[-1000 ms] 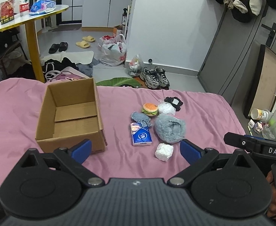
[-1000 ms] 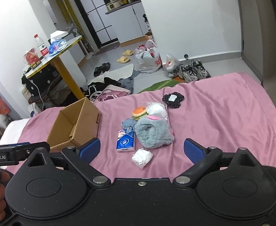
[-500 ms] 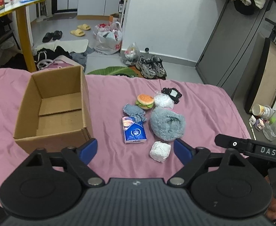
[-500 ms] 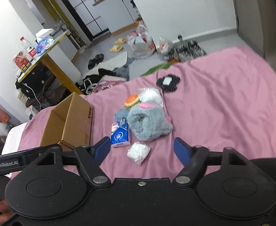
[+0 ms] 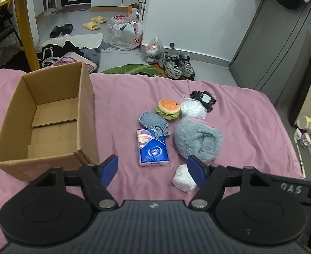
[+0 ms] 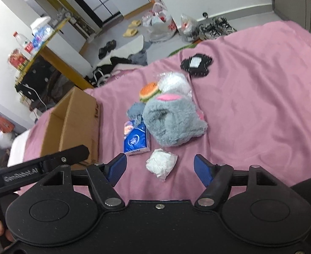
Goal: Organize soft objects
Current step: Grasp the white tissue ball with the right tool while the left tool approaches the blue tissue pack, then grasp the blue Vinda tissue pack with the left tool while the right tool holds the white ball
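A pink bed (image 5: 250, 127) carries an open cardboard box (image 5: 49, 122) at left; right of it lie a tissue pack (image 5: 152, 148), grey plush (image 5: 197, 139), burger toy (image 5: 168, 108), white wad (image 5: 183, 180).

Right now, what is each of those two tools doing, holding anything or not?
Left tool: open and empty, jaws just closing partway above the tissue pack.
Right tool: open and empty, jaws narrowed, above the white wad.

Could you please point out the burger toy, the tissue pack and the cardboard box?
Burger toy (image 5: 168, 108), left wrist view, on its bun top.
Tissue pack (image 5: 153, 149), left wrist view, on its blue front.
Cardboard box (image 5: 53, 133), left wrist view, on its bare inside floor.
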The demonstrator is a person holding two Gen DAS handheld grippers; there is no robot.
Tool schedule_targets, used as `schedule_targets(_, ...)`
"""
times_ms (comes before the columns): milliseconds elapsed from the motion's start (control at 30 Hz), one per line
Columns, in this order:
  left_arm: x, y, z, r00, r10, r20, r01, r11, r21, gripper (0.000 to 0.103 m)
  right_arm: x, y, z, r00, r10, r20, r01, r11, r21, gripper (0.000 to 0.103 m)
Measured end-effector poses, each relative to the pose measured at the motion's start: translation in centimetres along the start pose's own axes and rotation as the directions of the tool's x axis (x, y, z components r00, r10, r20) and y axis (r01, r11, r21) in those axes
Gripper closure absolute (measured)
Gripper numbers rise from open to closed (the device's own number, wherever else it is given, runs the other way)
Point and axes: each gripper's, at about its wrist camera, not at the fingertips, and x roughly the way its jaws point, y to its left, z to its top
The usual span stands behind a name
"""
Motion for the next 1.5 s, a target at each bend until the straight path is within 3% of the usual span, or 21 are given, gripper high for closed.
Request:
schedule_targets(267,1.0,0.5,0.6,1.000,0.030,-0.009,-0.030,0.999,-0.013,0.032,3.4,1.3,0.1,0.997,-0.009,-0.071,0.007,0.999,-0.035,0.040)
schedule_targets(367,0.8,1.2,0.9,0.999,0.035,0.015,-0.035,0.998,-0.043,0.032,5.0,0.9,0.2,0.992,0.014,-0.122,-0.012,1.000,0.017,0.049)
schedule_targets(633,1.5,1.8,1.8,0.999,0.037,0.014,-0.036,0.997,-0.064,0.032,7.1,0.0,0.1,0.984,-0.005,-0.175,0.025,0.993,0.113,0.049)
schedule_targets(767,2.5,1.6,1.7,1.000,0.029,-0.005,-0.029,0.998,-0.060,0.032,7.9,-0.2,0.1,0.984,-0.007,-0.177,0.031,0.990,0.135,0.063)
schedule_targets(900,3.8,1.4,1.9,0.999,0.032,-0.032,-0.034,0.998,-0.052,0.032,6.7,-0.2,0.2,0.995,-0.008,-0.103,0.022,0.991,0.130,0.064)
schedule_targets(1200,6.1,-0.1,2.3,0.997,0.040,-0.059,-0.041,0.999,-0.014,0.032,4.7,-3.3,0.2,0.999,-0.021,0.041,0.010,0.964,0.266,0.065)
schedule_targets(1500,9.0,-1.2,2.1,0.993,0.049,-0.105,-0.049,0.999,-0.003,0.032,6.0,-4.7,0.9,0.999,-0.002,0.050,-0.015,0.940,0.341,0.065)
